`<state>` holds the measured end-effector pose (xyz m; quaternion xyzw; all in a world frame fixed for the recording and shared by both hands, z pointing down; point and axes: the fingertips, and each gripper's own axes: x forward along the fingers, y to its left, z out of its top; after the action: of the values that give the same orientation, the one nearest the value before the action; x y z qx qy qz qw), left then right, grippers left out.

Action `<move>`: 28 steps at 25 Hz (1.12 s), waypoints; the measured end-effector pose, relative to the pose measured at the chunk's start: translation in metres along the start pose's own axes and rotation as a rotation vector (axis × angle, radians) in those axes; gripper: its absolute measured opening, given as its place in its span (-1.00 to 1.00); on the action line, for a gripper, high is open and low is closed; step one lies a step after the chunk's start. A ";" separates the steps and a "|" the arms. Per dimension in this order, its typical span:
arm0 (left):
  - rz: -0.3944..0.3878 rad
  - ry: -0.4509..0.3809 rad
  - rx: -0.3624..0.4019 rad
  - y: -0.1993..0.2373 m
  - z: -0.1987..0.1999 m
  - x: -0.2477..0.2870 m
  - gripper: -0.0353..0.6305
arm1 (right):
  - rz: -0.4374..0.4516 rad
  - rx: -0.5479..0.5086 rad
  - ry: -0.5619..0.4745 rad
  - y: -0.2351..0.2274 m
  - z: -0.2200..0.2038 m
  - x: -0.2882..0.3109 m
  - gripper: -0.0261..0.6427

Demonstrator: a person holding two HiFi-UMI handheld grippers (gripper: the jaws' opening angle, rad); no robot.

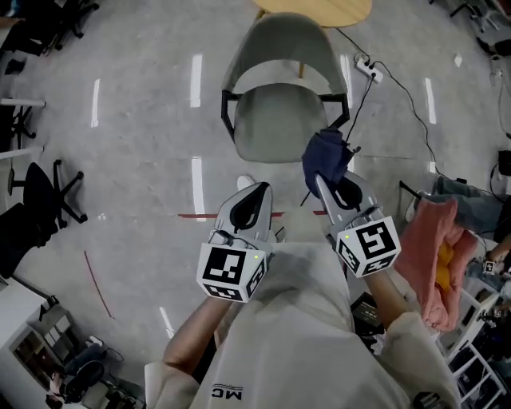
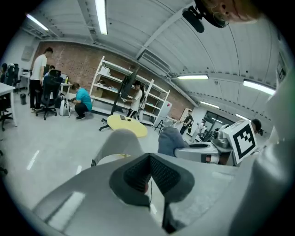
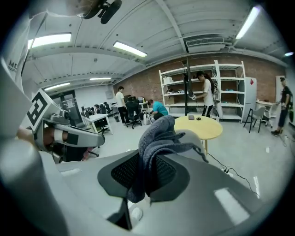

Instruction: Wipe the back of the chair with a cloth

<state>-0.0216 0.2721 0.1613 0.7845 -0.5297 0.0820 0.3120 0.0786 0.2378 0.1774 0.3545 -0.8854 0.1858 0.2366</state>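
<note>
Cloth point(image 3: 159, 136), nubby blue wad, R gripper point(image 3: 144, 169).

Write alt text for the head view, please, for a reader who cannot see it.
The right gripper holds a dark blue cloth in its jaws, close to the seat of a grey chair facing the person. The left gripper is beside it, shut and empty, over the grey floor.

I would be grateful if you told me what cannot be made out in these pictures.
- Chair, head view: the rear face of its back is turned away from the camera.
- Chair, right gripper view: mostly hidden behind the cloth held in the right gripper.
- Yellow table: cut off by the head view's top edge.
- Small things on that table, right gripper view: too small to name.
</note>
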 end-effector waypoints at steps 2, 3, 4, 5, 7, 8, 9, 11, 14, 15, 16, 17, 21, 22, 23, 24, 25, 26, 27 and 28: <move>-0.003 0.004 0.001 0.018 0.012 0.013 -0.89 | -0.022 0.025 -0.009 -0.005 0.008 0.021 -0.69; -0.003 0.004 0.005 0.025 0.018 0.021 -0.89 | -0.028 0.038 -0.016 -0.007 0.012 0.030 -0.69; -0.002 0.004 0.009 0.031 0.023 0.029 -0.89 | -0.031 0.044 -0.023 -0.010 0.017 0.039 -0.69; -0.002 0.004 0.012 0.036 0.028 0.038 -0.89 | -0.030 0.043 -0.030 -0.012 0.022 0.048 -0.69; -0.002 0.009 0.018 0.047 0.036 0.057 -0.89 | -0.026 0.029 -0.048 -0.019 0.031 0.068 -0.69; -0.002 0.013 0.021 0.052 0.039 0.067 -0.89 | -0.022 0.021 -0.056 -0.023 0.035 0.079 -0.69; 0.000 0.017 0.024 0.057 0.041 0.077 -0.89 | -0.017 0.013 -0.059 -0.027 0.038 0.090 -0.69; 0.008 0.024 0.040 0.063 0.044 0.094 -0.89 | -0.009 0.001 -0.055 -0.038 0.039 0.110 -0.69; 0.032 0.023 0.046 0.074 0.046 0.117 -0.89 | 0.017 -0.040 -0.080 -0.051 0.040 0.138 -0.69; 0.041 0.019 0.041 0.079 0.047 0.125 -0.89 | 0.029 -0.060 -0.096 -0.055 0.042 0.147 -0.69; 0.051 0.014 0.035 0.084 0.047 0.134 -0.89 | 0.044 -0.080 -0.110 -0.059 0.044 0.157 -0.69; 0.060 0.010 0.030 0.090 0.048 0.143 -0.89 | 0.059 -0.097 -0.120 -0.063 0.045 0.166 -0.69; 0.107 0.004 0.019 0.115 0.045 0.168 -0.89 | 0.113 -0.136 -0.159 -0.073 0.047 0.203 -0.69; 0.117 0.002 0.014 0.123 0.044 0.173 -0.89 | 0.126 -0.135 -0.172 -0.073 0.048 0.213 -0.69; 0.125 -0.003 0.008 0.130 0.043 0.179 -0.89 | 0.137 -0.133 -0.181 -0.075 0.048 0.222 -0.69; 0.133 -0.009 0.002 0.136 0.042 0.185 -0.89 | 0.147 -0.134 -0.187 -0.078 0.048 0.231 -0.69; 0.141 -0.014 -0.002 0.141 0.041 0.191 -0.89 | 0.156 -0.138 -0.190 -0.080 0.047 0.239 -0.69; 0.150 -0.017 -0.006 0.147 0.039 0.196 -0.89 | 0.162 -0.142 -0.192 -0.082 0.046 0.247 -0.69; 0.159 -0.016 -0.012 0.152 0.036 0.200 -0.89 | 0.167 -0.144 -0.192 -0.083 0.044 0.255 -0.69; 0.168 -0.013 -0.020 0.157 0.032 0.205 -0.89 | 0.169 -0.147 -0.190 -0.085 0.042 0.262 -0.69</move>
<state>-0.0794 0.0555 0.2930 0.7344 -0.5965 0.0975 0.3086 -0.0395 0.0173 0.3007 0.2763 -0.9417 0.1053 0.1603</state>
